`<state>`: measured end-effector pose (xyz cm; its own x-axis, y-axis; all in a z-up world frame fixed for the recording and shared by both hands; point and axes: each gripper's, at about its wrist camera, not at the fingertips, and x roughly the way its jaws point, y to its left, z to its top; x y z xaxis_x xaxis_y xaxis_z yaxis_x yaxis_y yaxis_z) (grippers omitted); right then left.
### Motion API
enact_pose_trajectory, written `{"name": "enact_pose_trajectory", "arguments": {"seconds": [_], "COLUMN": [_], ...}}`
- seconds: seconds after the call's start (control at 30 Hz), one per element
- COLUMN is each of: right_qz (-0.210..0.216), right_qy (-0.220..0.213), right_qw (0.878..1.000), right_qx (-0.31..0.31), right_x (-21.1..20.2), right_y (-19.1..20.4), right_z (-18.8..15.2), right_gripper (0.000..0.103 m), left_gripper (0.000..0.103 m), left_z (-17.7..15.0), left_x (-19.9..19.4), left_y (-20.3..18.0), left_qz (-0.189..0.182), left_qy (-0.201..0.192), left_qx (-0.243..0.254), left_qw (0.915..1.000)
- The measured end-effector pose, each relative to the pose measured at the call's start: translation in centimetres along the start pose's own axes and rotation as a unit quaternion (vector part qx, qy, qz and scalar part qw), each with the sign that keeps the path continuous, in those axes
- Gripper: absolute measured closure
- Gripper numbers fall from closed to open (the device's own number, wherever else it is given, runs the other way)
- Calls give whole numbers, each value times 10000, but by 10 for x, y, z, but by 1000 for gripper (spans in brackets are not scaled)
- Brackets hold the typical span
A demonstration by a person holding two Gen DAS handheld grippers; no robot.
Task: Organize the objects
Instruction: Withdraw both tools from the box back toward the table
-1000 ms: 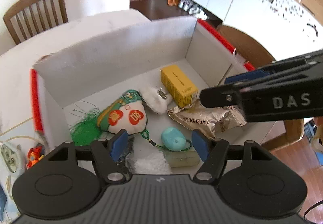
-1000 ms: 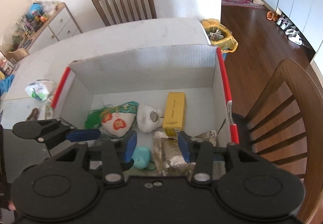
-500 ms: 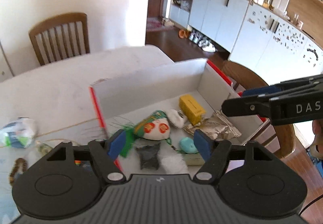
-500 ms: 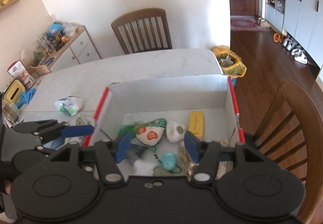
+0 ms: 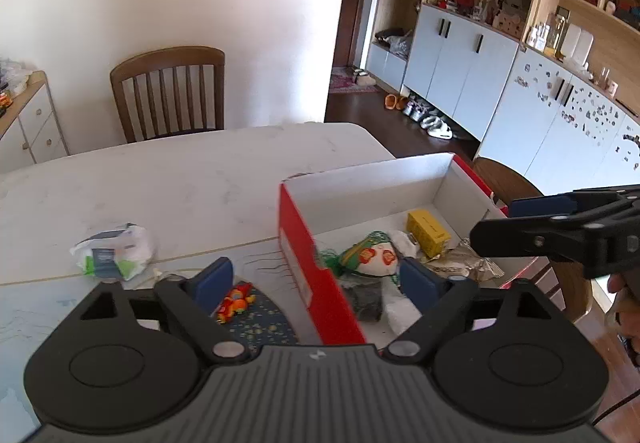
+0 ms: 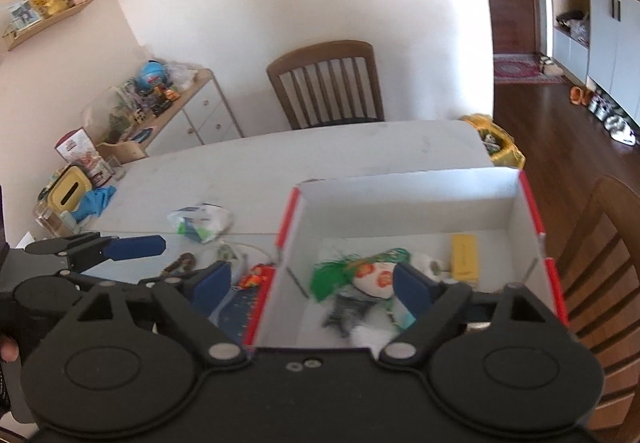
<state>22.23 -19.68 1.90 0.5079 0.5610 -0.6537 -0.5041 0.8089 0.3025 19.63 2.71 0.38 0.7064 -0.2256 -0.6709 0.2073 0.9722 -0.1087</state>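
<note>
Both grippers, left [image 5: 316, 281] and right [image 6: 310, 281], jaws opening, empty; box [image 5: 298, 239] below; contents blurred, possibly toys.

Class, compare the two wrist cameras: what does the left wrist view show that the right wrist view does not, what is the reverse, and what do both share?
Only the left wrist view shows the foil packet in the box and the sticker-covered cabinets. Only the right wrist view shows the yellow bin beyond the table and the cluttered sideboard. Both share the red-and-white box, the yellow carton, the green-tasselled pouch, the plastic bag on the table, and a wooden chair.
</note>
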Motion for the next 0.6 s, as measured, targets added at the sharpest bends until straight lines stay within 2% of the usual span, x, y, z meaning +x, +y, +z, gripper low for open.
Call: {"name": "enact_pose_trajectory", "arguments": {"seconds": [0.07, 0.2, 0.6], "right_qz": [44, 24, 29], "right_qy": [-107, -154, 37], "right_qw": [9999, 9997, 9993], "right_qx": [-63, -207, -372], "right_x": [0, 8, 50], "right_y": [11, 33, 91], "right_z": [-1, -3, -8], "right_gripper": [2, 1, 1], "left_gripper": [7, 1, 0], "left_z": [-3, -8, -31], "left_x": [-5, -11, -21], "left_y": [9, 30, 101], "left_qz": [7, 43, 223], "left_qy": [-53, -83, -135], "left_qx": [-13, -111, -431], "left_qw": [10000, 9999, 9987]}}
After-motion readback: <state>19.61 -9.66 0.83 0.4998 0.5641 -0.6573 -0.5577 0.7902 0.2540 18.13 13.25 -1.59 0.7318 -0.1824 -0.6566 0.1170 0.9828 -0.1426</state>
